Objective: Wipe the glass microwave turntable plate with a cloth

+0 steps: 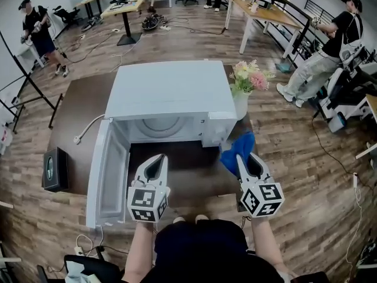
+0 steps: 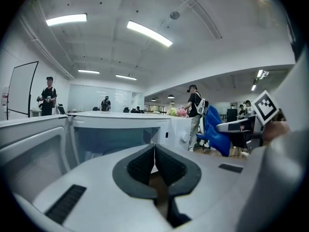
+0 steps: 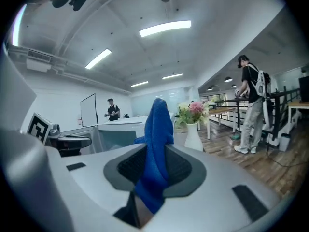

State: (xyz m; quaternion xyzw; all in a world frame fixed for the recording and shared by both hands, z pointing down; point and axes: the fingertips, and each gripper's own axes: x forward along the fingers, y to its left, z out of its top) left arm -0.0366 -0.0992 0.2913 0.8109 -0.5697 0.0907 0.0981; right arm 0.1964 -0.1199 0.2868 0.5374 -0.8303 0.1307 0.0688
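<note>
A person stands at an open microwave (image 1: 171,93) with a two-jaw gripper in each hand, the wipe of its glass turntable plate (image 1: 159,126) not yet begun. The plate lies inside the cavity, and neither tool touches it. The right gripper (image 1: 247,161) is clamped on a blue cloth (image 1: 237,151), a fold of it standing up between the pads and the rest hanging below, held just off the oven's front right corner. The left gripper (image 1: 156,161), its jaws pressed together with nothing between them, hovers before the cavity mouth. On this showing the step in hand is the approach. The next move calls for carrying the cloth through the opening onto the glass, or for the empty left tool to open and draw the plate out first; the cavity looks to leave little room for both tools at once. The door (image 1: 106,175) hangs wide to the left. The oven sits on a dark brown table (image 1: 82,99) beside a white vase of flowers (image 1: 247,81), with a small black box (image 1: 56,168) at the table's left edge and the power cord (image 1: 88,128) lying with its plug on the tabletop. Around it spreads an open workroom with a wood-plank floor (image 1: 283,152), desks (image 1: 265,13) and other people (image 1: 330,46) standing about.
</note>
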